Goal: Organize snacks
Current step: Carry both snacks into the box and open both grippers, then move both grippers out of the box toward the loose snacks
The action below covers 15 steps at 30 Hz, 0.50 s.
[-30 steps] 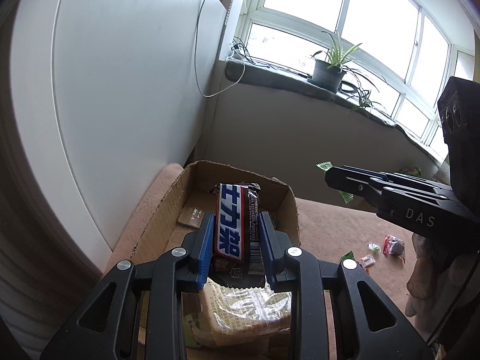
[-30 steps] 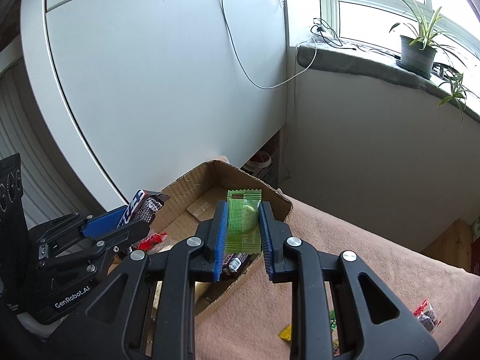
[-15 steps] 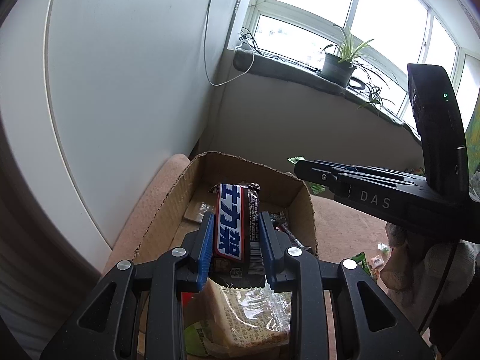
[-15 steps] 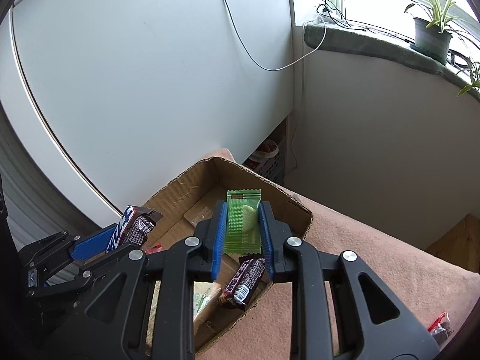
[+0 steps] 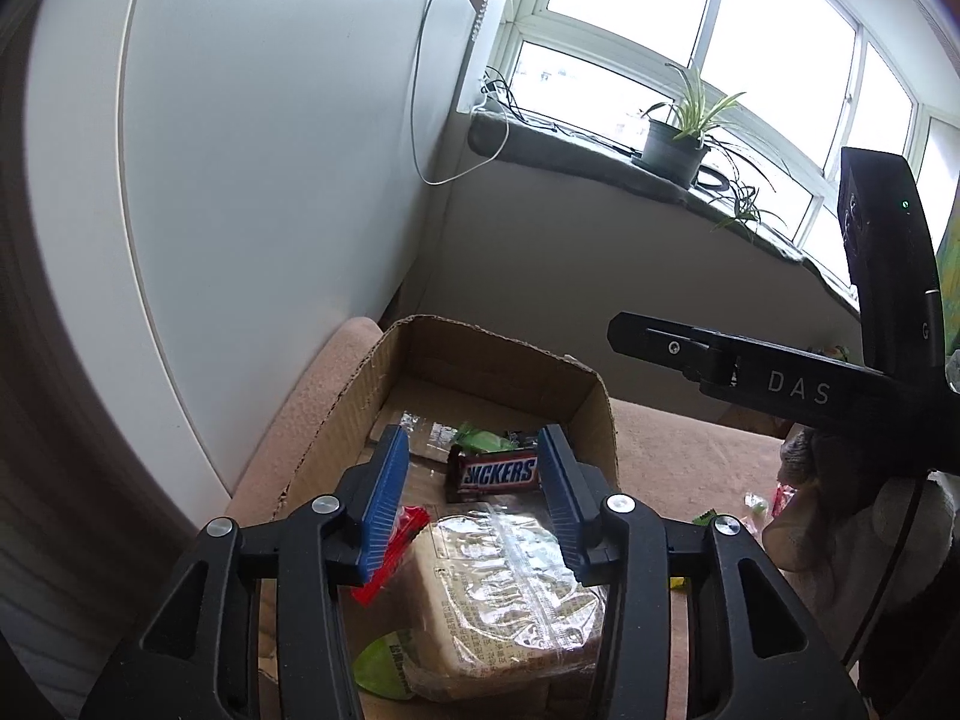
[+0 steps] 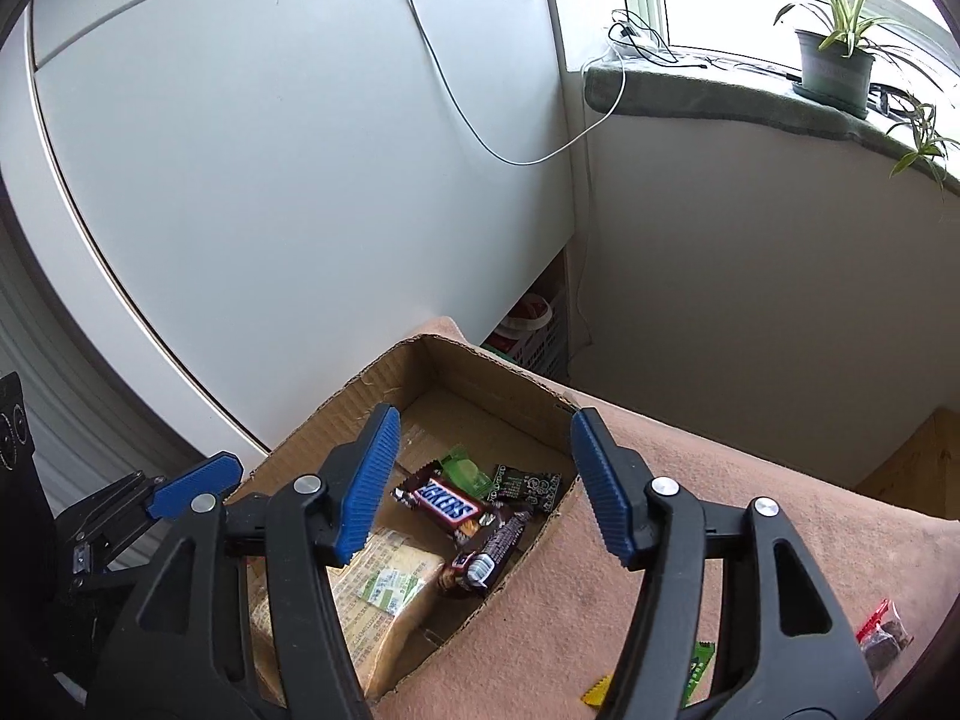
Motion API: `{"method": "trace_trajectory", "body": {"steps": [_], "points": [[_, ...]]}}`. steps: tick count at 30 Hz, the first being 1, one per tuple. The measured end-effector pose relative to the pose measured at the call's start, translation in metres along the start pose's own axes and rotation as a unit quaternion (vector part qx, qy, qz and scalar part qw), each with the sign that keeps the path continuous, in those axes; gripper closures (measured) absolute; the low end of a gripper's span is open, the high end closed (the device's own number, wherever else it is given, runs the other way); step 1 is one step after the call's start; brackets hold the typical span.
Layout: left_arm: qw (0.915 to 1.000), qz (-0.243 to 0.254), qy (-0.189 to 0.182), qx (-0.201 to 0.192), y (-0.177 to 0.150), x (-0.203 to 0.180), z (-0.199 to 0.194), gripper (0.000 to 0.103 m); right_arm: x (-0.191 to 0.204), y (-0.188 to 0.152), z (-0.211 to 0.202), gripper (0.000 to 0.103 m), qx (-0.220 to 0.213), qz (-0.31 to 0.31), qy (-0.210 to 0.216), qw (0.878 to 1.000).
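Snickers bar (image 5: 499,471) and green candy packet (image 6: 463,469) are seen lying in the cardboard box (image 6: 366,387) below both tongs, left tongs (image 5: 474,486) and right tongs (image 6: 480,471), just opened, nothing gripped.

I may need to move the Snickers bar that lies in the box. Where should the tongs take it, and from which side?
Probably best to grip the Snickers bar across its narrow width at mid-length, coming down from above. It lies flat in the cardboard box with its logo up, long edges exposed; its lower end touches a dark bar, so avoid that end.
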State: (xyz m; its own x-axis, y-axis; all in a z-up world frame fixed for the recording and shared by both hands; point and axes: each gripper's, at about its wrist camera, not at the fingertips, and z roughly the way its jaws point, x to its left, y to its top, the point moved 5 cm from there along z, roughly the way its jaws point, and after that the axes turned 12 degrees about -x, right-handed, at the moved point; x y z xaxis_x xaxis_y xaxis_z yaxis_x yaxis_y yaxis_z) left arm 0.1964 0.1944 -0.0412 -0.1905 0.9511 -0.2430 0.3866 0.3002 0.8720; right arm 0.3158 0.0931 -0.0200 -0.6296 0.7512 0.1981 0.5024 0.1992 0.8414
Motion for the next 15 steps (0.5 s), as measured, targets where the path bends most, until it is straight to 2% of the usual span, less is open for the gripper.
{"method": "trace_trajectory", "body": {"steps": [7, 15], "points": [[0.9999, 0.001, -0.007, -0.008, 0.001, -0.01, -0.014, 0.06, -0.002, -0.004, -0.035, 0.041, -0.012, -0.025, -0.018, 0.999], [0.9996, 0.007, -0.023, -0.014, -0.002, -0.03, -0.032, 0.06, -0.033, -0.024, -0.075, 0.041, 0.007, -0.017, -0.033, 0.999]]}}
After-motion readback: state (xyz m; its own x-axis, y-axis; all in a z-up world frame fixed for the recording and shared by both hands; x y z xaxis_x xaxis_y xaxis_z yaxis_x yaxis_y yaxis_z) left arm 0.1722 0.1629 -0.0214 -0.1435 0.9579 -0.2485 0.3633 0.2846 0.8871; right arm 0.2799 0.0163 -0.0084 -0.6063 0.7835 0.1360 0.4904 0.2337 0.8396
